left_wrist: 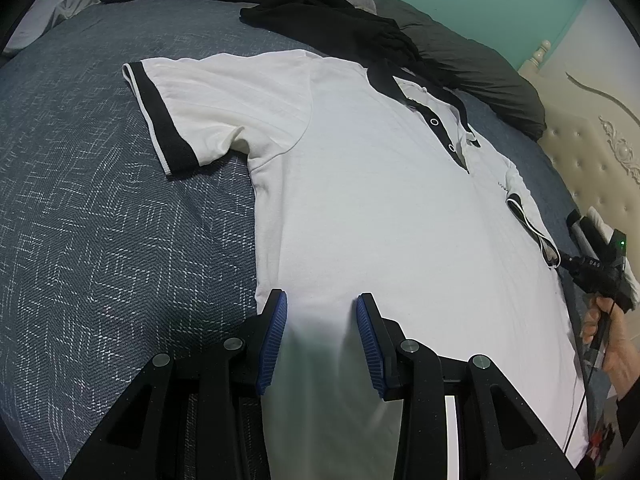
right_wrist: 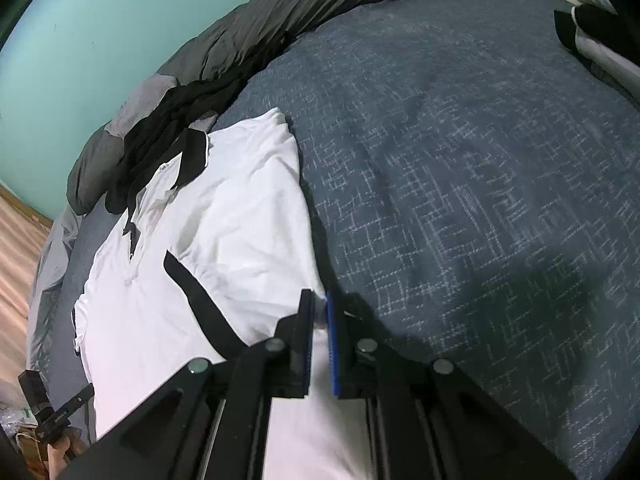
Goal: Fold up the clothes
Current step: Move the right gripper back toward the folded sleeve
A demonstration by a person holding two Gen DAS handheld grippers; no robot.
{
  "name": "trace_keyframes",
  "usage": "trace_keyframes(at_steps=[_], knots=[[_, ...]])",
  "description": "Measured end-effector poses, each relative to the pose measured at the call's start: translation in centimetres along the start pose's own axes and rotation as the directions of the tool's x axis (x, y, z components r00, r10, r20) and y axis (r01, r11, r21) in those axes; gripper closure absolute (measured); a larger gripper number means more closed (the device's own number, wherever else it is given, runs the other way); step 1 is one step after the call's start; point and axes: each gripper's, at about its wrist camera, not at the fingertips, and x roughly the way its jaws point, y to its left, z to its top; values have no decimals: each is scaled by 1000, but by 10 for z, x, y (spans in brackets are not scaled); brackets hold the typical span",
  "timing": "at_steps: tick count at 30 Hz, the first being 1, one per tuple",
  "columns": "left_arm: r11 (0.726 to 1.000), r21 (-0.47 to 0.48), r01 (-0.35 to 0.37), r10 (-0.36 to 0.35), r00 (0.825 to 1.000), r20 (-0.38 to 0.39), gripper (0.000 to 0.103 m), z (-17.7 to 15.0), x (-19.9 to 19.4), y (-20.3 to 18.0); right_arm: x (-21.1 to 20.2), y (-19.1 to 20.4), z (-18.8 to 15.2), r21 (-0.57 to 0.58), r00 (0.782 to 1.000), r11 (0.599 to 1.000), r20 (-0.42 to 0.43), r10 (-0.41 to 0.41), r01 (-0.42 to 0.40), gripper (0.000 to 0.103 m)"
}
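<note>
**Polo shirt spread on a bed, one gripper at each side of its lower body**

Polo shirt: white, with a black collar and black bands on its short sleeves. It lies front side up on a bed covered with a dark blue-grey bedspread that has a pale crosshatch pattern. The buttoned placket runs down from the collar.

Seen from the left wrist camera, one sleeve lies flat and spread out to the left on the bedspread. The opposite sleeve is folded in over the chest, its black cuff crossing the white cloth at a slant in the right wrist view.

The left gripper sits low over the lower part of the shirt near its side seam. Its blue-padded fingers stand apart, with white cloth showing in the gap; whether the pads touch the cloth cannot be told.

The right gripper is at the other side edge of the shirt, where white cloth meets the bedspread. Its fingers are drawn almost together, with a thin fold of the shirt's edge pinched between them. In the left wrist view this gripper appears at the far right, held in a person's hand.

Beyond the collar lies a crumpled black garment, touching the collar area. Behind it a dark grey duvet is bunched along a turquoise wall. A cream tufted headboard stands at the right edge.
</note>
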Motion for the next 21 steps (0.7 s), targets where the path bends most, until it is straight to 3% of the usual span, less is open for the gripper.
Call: trace_keyframes(at_steps=[7, 9, 10, 15, 21], knots=[[1000, -20, 12, -11, 1000, 20, 64, 6, -12, 1, -10, -4, 2, 77, 997, 997, 80, 10, -16, 92], [1000, -25, 10, -9, 999, 33, 63, 8, -19, 2, -15, -8, -1, 120, 994, 993, 106, -1, -12, 72], [1000, -26, 6, -5, 999, 41, 63, 10, -23, 3, -19, -10, -3, 151, 992, 988, 129, -2, -17, 70], [999, -42, 8, -4, 995, 98, 63, 22, -48, -3, -34, -23, -19, 319, 975, 939, 215, 58, -127, 70], [998, 45, 45, -47, 998, 46, 63, 60, -29, -60, -24, -11, -23, 318, 972, 928, 185, 142, -196, 70]])
